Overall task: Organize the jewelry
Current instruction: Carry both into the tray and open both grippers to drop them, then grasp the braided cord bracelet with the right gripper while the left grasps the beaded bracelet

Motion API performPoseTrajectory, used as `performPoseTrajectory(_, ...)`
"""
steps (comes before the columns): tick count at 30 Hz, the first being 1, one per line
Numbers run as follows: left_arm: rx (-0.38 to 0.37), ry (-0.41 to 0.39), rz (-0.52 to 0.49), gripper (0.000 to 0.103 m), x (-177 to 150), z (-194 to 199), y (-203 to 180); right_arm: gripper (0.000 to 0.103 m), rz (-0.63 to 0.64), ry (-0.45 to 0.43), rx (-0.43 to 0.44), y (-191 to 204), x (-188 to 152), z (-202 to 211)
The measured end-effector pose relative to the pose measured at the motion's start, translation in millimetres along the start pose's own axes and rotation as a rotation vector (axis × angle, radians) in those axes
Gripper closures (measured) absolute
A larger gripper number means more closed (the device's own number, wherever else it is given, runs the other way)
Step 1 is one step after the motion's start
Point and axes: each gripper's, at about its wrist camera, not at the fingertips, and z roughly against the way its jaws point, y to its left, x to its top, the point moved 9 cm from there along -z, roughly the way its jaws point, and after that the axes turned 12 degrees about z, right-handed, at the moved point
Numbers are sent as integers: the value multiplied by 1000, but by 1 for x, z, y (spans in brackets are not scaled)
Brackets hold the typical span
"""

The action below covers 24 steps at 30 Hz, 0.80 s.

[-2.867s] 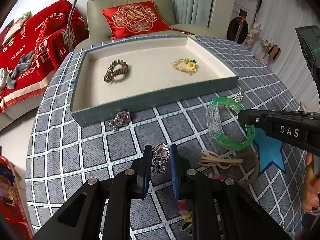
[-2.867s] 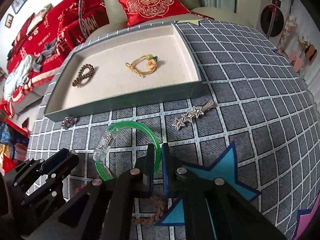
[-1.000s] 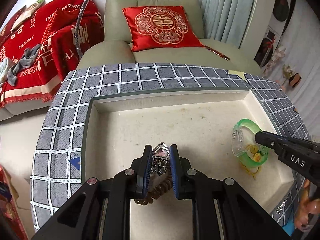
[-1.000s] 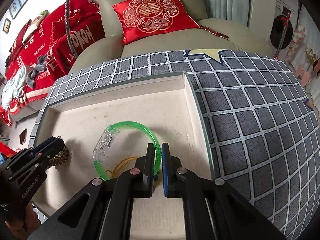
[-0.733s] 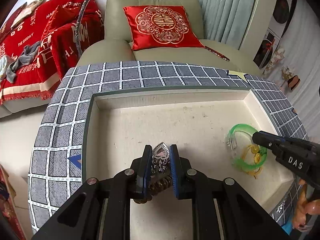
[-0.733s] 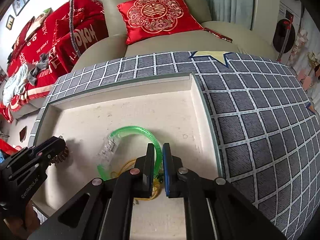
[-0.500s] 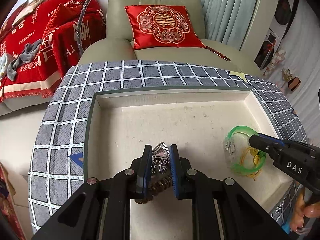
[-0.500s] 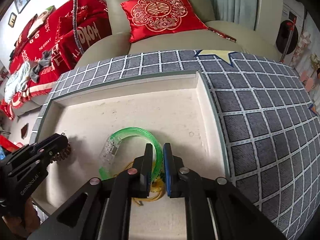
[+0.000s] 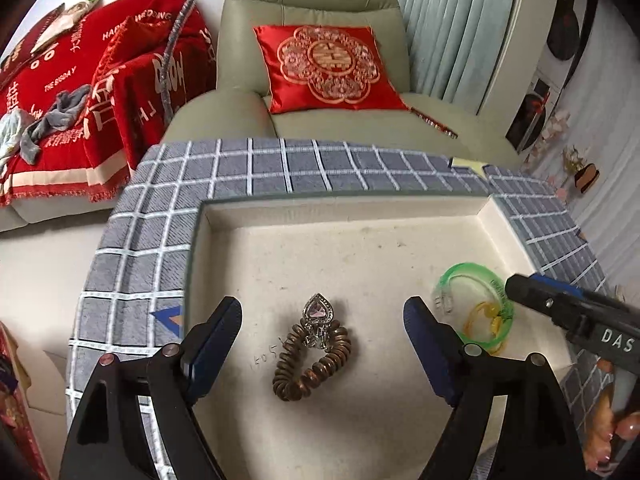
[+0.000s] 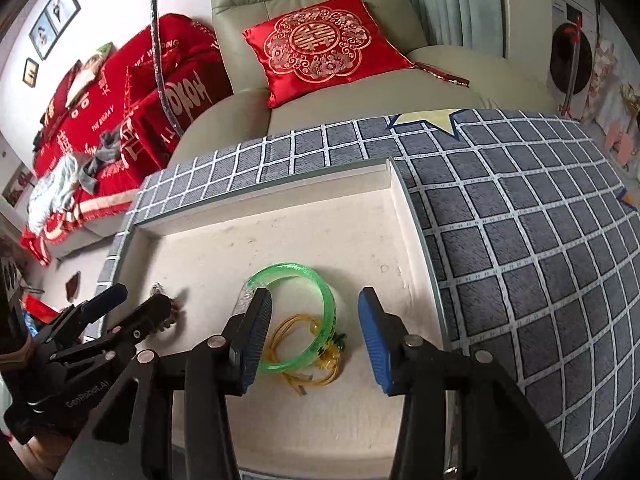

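Observation:
A cream-lined tray (image 9: 344, 208) sits on the grey checked cloth. In the left wrist view my left gripper (image 9: 322, 346) is open over the tray. Between its jaws a silver heart-shaped hair clip (image 9: 318, 314) lies on a brown coil hair tie (image 9: 310, 364). In the right wrist view my right gripper (image 10: 316, 332) is open. Between its jaws a green bangle (image 10: 296, 316) lies on the tray floor over a yellow cord bracelet (image 10: 308, 364). The bangle also shows in the left wrist view (image 9: 472, 308). The left gripper (image 10: 132, 308) shows at the lower left of the right wrist view.
A grey-green armchair (image 9: 316, 40) with a red cushion (image 9: 328, 68) stands behind the table. Red bedding (image 9: 80, 100) lies on a sofa to the left. The checked cloth (image 10: 520, 240) extends to the right of the tray.
Both grippers carried their pieces from the cloth into the tray and opened. The heart clip now lies on the coil hair tie, and the bangle lies over the yellow cord.

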Motion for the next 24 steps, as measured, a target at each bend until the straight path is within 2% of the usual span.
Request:
performPoseTrajectory(2,2,-29,-6,6,4,13,2,52,-4,-6,8,2,-2,6)
performPoseTrajectory(3,3,-43,-7,6,6,20,4,45,-5,-11,15,3,-2,9)
performPoseTrajectory(4,4,-53,-7,1,8,25,6,33,-6,-16,20,4,-2,12)
performPoseTrajectory(6,7,-82,0,0,11,40,12,22,-15,-36,44,6,-2,21)
performPoseTrajectory(10,0,-90,4,0,7,62,23,20,-28,-73,77,12,-3,40)
performPoseTrajectory(12,11,-91,-17,0,-2,70,26,4,-29,-83,95,16,-6,47)
performPoseTrajectory(13,23,-94,-32,0,-9,75,27,0,-28,-88,99,18,-8,50)
performPoseTrajectory(17,50,-92,-42,0,-36,87,33,0,-14,-105,107,25,-21,63)
performPoseTrajectory(24,28,-46,-33,0,-73,94,37,0,-16,-66,116,31,-48,84)
